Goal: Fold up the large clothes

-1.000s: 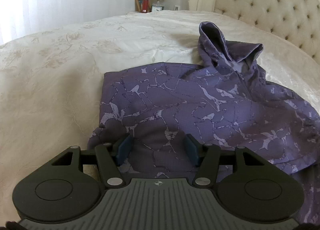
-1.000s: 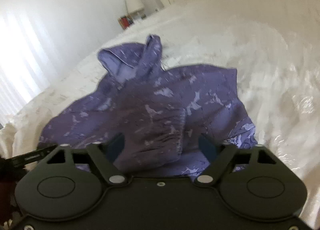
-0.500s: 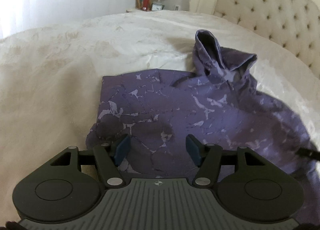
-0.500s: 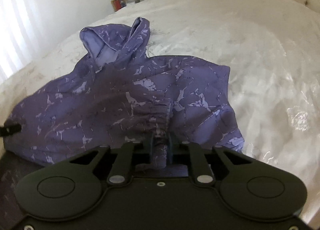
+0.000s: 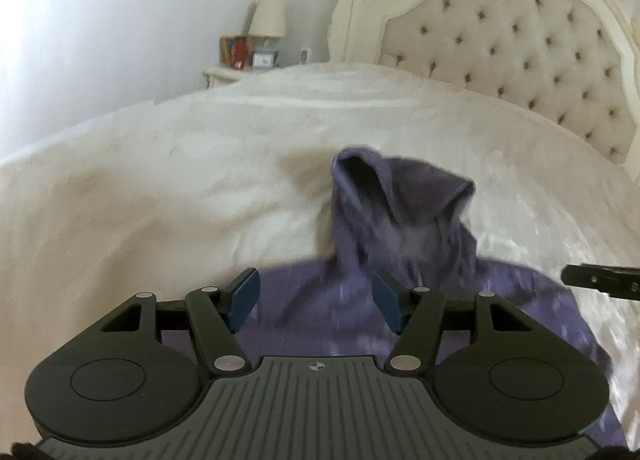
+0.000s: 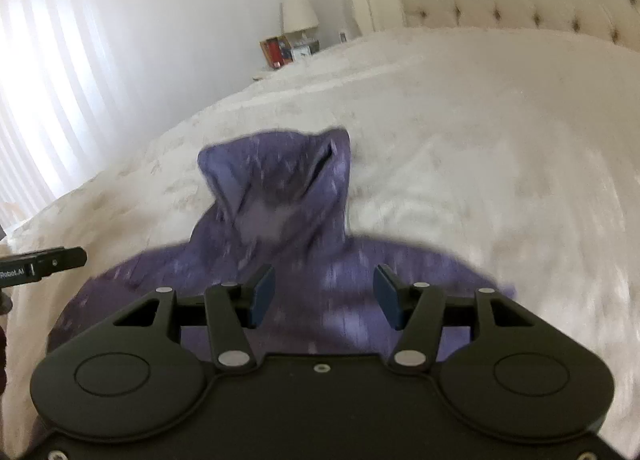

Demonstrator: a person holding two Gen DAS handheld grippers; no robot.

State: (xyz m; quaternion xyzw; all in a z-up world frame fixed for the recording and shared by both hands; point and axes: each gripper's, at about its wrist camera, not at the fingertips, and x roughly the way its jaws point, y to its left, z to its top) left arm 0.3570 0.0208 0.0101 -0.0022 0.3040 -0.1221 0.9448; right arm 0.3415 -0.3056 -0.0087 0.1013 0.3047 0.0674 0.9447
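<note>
I have the hoodie point(image 5: 360, 312) lying on the bed point(image 5: 160, 187), body toward me and hood point(image 5: 396, 195) standing up in a loose peak toward the headboard point(image 5: 520, 59). In both wrist views the body reads as a fairly compact slab with no sleeve stretched out to either side, so I judge the side folds are in. I cannot see the near hem, which my grippers hide. What looks left is the hood: it is still upright and uncreased, and it needs laying down onto the body, then probably a final fold across to finish.

My left gripper point(image 5: 316, 306) is spread, its blue pads point(image 5: 244, 300) apart with only cloth seen beyond them, nothing pinched. My right gripper point(image 6: 324, 296) has just been opening; its pads point(image 6: 262, 296) now stand apart too, and the pinch of fabric it held half a second back is no longer between them. Both hang above the hoodie's body, just short of the hood.

Writing: on the left gripper's finger at the edge of the right wrist view point(image 6: 40, 262) I read "Robot.AI", cut off at the frame edge, so it may be part of a longer word. The things on the nightstand point(image 5: 224, 73) are too small and blurred to read.
</note>
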